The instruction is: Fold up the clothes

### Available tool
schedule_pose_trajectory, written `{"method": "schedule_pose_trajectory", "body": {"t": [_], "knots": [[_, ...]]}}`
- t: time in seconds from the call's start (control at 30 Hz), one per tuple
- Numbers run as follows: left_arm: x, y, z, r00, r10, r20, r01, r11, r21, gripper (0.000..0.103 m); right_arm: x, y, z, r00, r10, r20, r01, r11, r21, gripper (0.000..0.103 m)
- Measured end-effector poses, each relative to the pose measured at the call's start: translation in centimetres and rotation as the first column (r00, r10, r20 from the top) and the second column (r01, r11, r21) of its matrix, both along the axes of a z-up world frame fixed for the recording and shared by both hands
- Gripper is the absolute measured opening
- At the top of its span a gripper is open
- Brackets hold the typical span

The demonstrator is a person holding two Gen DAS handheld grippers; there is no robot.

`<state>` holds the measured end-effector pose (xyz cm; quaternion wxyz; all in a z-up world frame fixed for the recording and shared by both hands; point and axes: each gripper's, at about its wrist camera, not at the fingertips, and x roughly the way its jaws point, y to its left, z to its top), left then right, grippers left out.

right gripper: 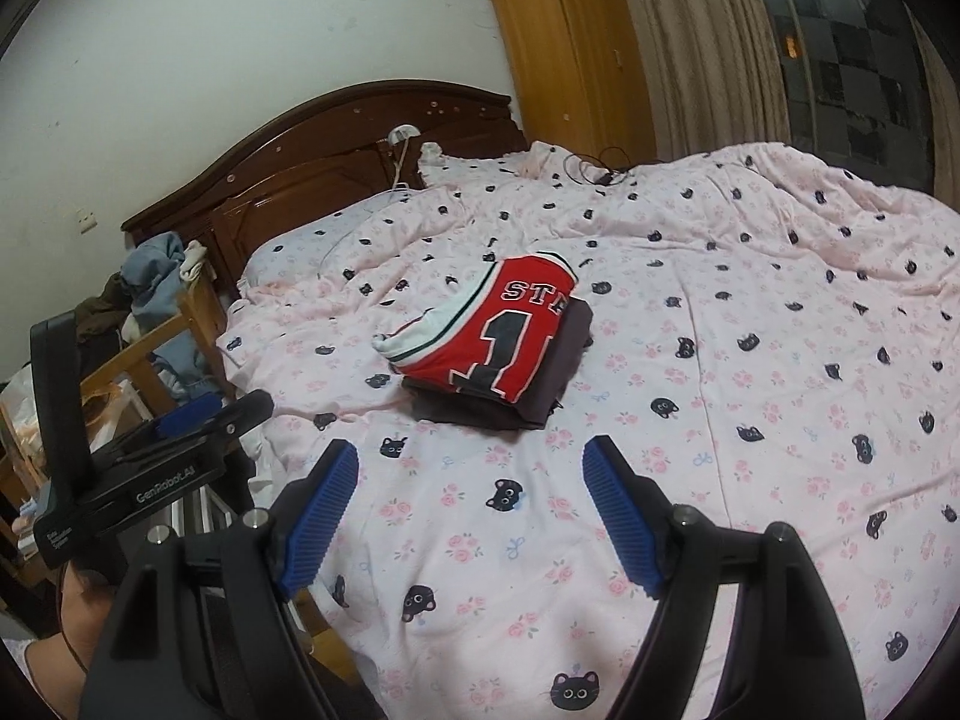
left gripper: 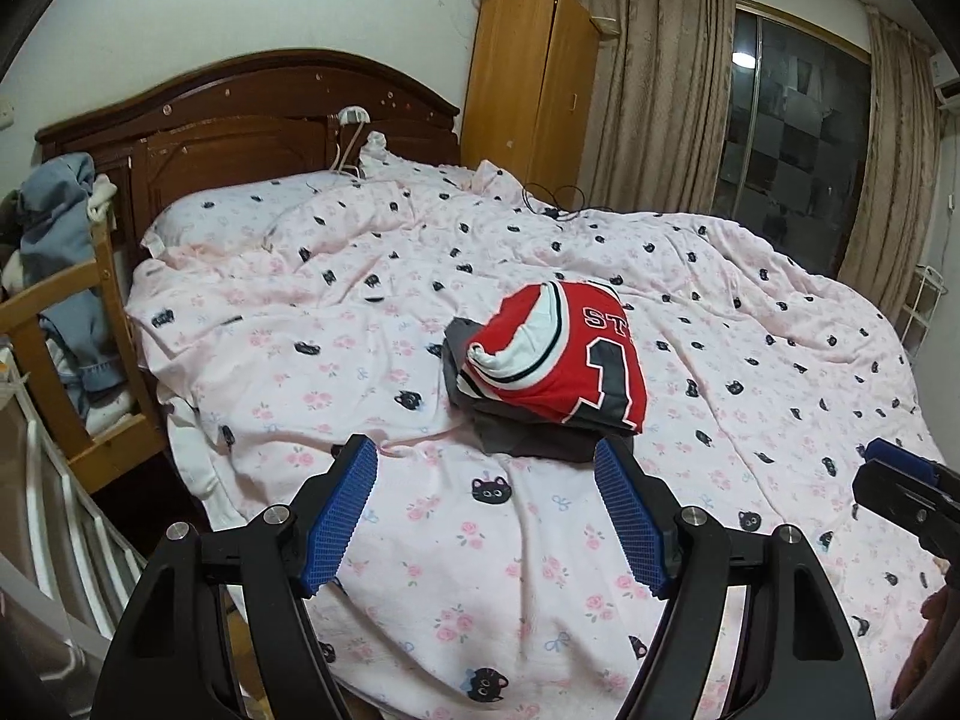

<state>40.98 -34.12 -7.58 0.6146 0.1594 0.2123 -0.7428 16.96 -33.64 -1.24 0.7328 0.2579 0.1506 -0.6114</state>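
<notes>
A folded red jersey (left gripper: 567, 354) (right gripper: 504, 330) with white trim and a black number lies on top of a folded dark grey garment (left gripper: 528, 438) (right gripper: 540, 396) in the middle of the bed. My left gripper (left gripper: 486, 462) hovers open just short of this pile, nothing between its blue pads (left gripper: 345, 510). My right gripper (right gripper: 471, 465) is also open and empty, a little short of the pile. Each gripper shows at the edge of the other's view: the right gripper (left gripper: 900, 480) and the left gripper (right gripper: 198, 420).
A pink quilt (left gripper: 420, 540) (right gripper: 720, 420) with black cat faces covers the bed. A dark wooden headboard (left gripper: 240, 114), a wooden wardrobe (left gripper: 528, 84) and curtains (left gripper: 660, 90) stand behind. A wooden chair (left gripper: 72, 324) heaped with clothes is left of the bed.
</notes>
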Motion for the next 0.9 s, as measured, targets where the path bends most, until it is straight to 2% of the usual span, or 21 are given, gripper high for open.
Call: {"method": "schedule_pose_trajectory", "body": {"t": [0.33, 0.43, 0.47, 0.5, 0.9], "knots": [[-0.86, 0.21, 0.17, 0.999, -0.012, 0.037, 0.013, 1.0, -0.022, 0.071, 0.83, 0.26, -0.15, 1.0, 0.024, -0.019, -0.024, 1.0, 0.006, 0.079], [-0.92, 0.22, 0.25, 0.999, -0.018, 0.033, 0.019, 1.0, -0.024, 0.077, 0.7, 0.26, -0.26, 1.0, 0.025, -0.016, -0.025, 1.0, 0.009, 0.079], [-0.89, 0.25, 0.31, 0.999, -0.019, 0.03, 0.02, 0.999, -0.027, 0.085, 0.7, 0.23, -0.31, 1.0, 0.026, -0.016, -0.026, 1.0, 0.01, 0.079], [-0.86, 0.31, 0.37, 0.999, -0.021, 0.025, 0.022, 0.999, -0.032, 0.088, 0.7, 0.21, -0.36, 1.0, 0.028, -0.015, -0.028, 1.0, 0.011, 0.079], [-1.02, 0.24, 0.36, 1.0, -0.014, 0.026, 0.015, 0.999, -0.031, 0.088, 1.05, 0.02, -0.73, 0.999, 0.048, -0.014, -0.048, 0.999, 0.02, 0.079]]}}
